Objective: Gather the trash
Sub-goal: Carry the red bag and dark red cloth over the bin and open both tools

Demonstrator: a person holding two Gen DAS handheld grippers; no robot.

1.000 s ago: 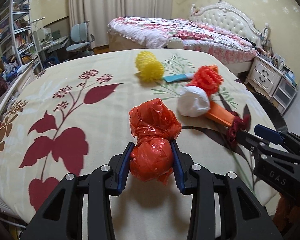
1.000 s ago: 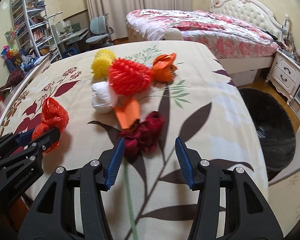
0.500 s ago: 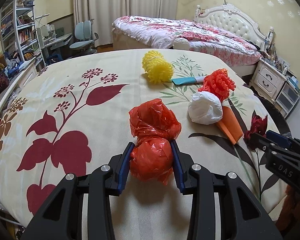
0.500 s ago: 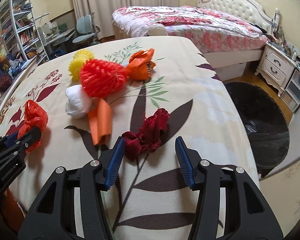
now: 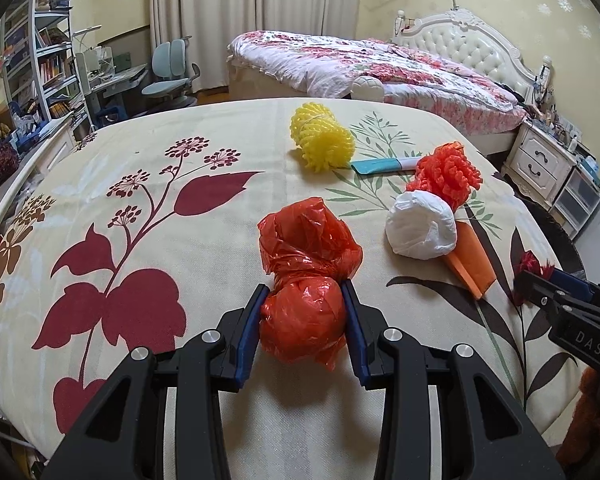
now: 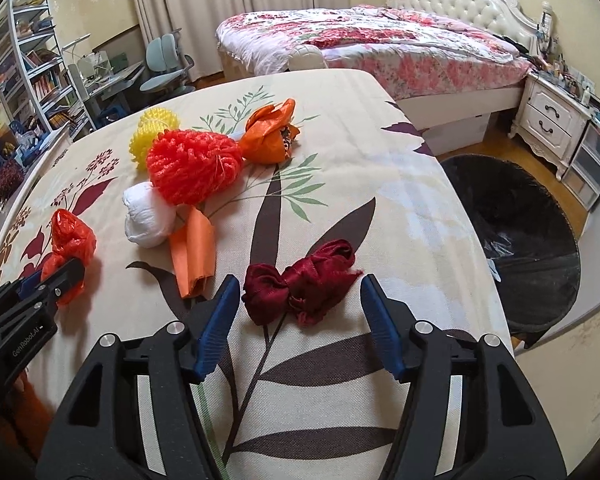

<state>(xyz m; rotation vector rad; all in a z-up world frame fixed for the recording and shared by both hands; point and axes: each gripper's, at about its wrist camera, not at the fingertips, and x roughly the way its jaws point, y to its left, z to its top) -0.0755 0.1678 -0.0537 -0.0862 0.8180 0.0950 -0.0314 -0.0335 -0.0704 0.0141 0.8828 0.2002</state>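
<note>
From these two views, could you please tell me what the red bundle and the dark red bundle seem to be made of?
Red bundle: thin glossy plastic film, judging by its crinkles and highlights. Dark red bundle: probably satin-like ribbon or fabric, with soft folds and a muted sheen.

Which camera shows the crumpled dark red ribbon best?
The right wrist view: the crumpled dark red ribbon lies whole and close, on the bedspread. In the left wrist view only a red tuft shows at the right edge.
</note>
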